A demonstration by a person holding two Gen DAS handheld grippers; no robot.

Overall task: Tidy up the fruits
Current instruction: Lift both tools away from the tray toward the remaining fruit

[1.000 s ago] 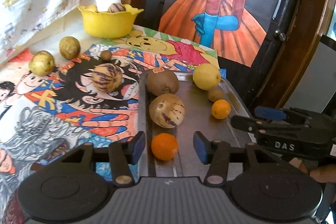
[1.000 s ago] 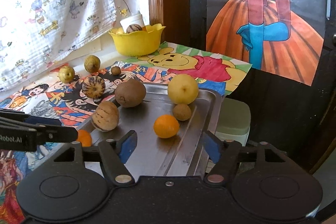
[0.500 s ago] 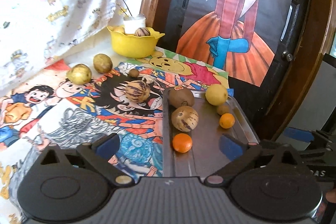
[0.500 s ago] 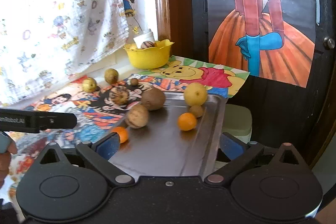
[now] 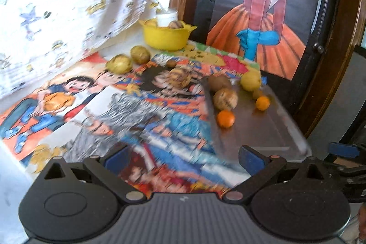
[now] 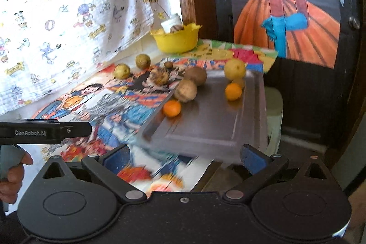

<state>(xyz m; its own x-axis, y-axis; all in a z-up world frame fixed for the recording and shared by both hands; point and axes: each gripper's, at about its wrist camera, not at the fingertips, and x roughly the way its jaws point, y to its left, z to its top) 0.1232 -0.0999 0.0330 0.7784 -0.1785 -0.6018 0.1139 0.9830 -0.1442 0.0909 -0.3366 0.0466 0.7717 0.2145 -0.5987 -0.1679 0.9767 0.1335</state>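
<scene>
A metal tray lies at the table's right edge. On it rest two oranges, a striped pale melon, a brown fruit, a yellow fruit and a small brown one. On the cartoon cloth lie a striped fruit, two yellow-green fruits and a tiny brown one. My left gripper and right gripper are both open, empty, and well back from the tray.
A yellow bowl holding fruit and a white cup stands at the back by a patterned curtain. A painted picture leans behind the tray. A pale green lidded bin sits beyond the tray's right edge.
Both grippers opened wide and pulled back and slightly up from the tray. The orange once between the left fingers, and the fruit near the right ones, now lie far ahead.
</scene>
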